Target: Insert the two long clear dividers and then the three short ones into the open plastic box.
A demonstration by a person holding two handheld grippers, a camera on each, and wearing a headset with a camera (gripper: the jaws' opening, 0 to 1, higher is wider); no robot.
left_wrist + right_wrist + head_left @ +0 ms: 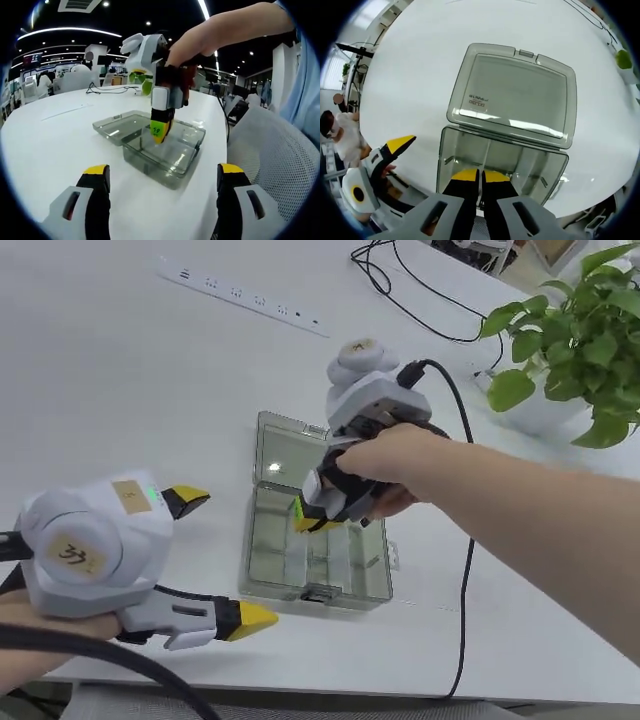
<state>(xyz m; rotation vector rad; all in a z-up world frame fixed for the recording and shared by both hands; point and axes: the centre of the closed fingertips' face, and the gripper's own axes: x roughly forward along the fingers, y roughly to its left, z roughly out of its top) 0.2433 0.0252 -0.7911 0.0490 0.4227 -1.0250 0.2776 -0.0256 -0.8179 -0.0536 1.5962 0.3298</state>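
Right gripper (315, 523) is down in the open plastic box (300, 595) mid-table, jaws pinched together, divider between them unclear; left gripper (225, 558) gapes wide. Such clear dividers are likely light, stiff, slick: pinch the top edge

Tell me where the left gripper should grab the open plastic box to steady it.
Probably the box by its side wall nearest the left gripper, pinched from above, one jaw inside, one outside. Its walls stand thin and upright, the lid lies flat behind, and the right gripper is in the middle.
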